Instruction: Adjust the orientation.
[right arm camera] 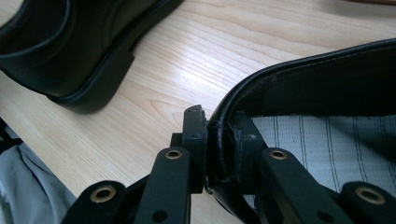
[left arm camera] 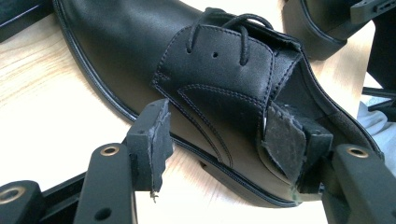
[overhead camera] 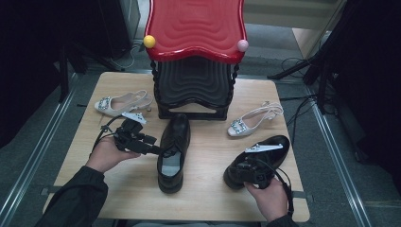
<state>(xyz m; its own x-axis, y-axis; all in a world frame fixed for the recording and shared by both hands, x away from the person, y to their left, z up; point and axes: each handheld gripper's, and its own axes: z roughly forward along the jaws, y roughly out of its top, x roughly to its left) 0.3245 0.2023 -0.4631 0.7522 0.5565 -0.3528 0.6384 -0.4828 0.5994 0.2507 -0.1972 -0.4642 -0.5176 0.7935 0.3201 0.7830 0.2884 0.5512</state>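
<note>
A: From above: left tongs (overhead camera: 153,149) at the side of the left shoe (overhead camera: 173,153), mid tabletop (overhead camera: 208,189); right tongs (overhead camera: 247,166) at the heel of the right shoe (overhead camera: 257,161), near the right edge

B: Seen along the left tongs (left arm camera: 219,140): jaws apart, straddling the laced flap of that shoe (left arm camera: 187,79), one pad outside by the sole, the other at the opening, no squeeze visible

A: Along the right tongs (right arm camera: 219,140): clamped on the heel rim of the right shoe (right arm camera: 327,84), striped lining inside; grip hidden from above by the hand (overhead camera: 270,198)

B: Above again: white sandal (overhead camera: 122,102) and its mate (overhead camera: 253,119) flanking a red-topped stand (overhead camera: 195,28)
</note>
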